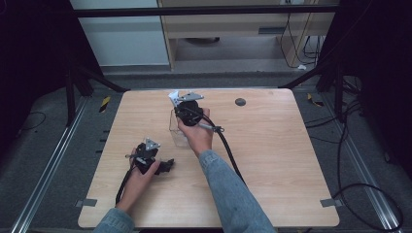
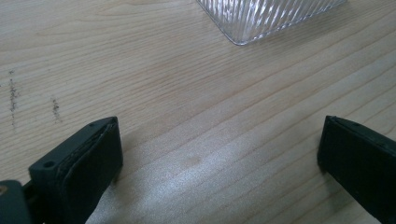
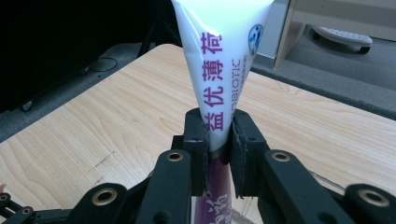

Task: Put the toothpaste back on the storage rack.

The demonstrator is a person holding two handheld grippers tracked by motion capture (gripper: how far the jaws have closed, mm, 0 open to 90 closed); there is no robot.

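White-and-purple soft plastic tube (image 3: 224, 70), pinched between right gripper (image 3: 219, 140) jaws above clear ribbed container (image 1: 178, 131), may slip; left gripper (image 2: 219, 154) open, empty.

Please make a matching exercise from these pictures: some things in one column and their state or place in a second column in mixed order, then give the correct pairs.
Things:
1. left hand-held gripper
2. right hand-held gripper
3. white tube
4. clear ribbed container

States or places:
A. stands on the wooden table, ahead of the open jaws
B. clamped between two black jaws, purple print on it
C. jaws wide apart, low over bare wood
D. jaws closed on a tube

Pairs: 1-C, 2-D, 3-B, 4-A
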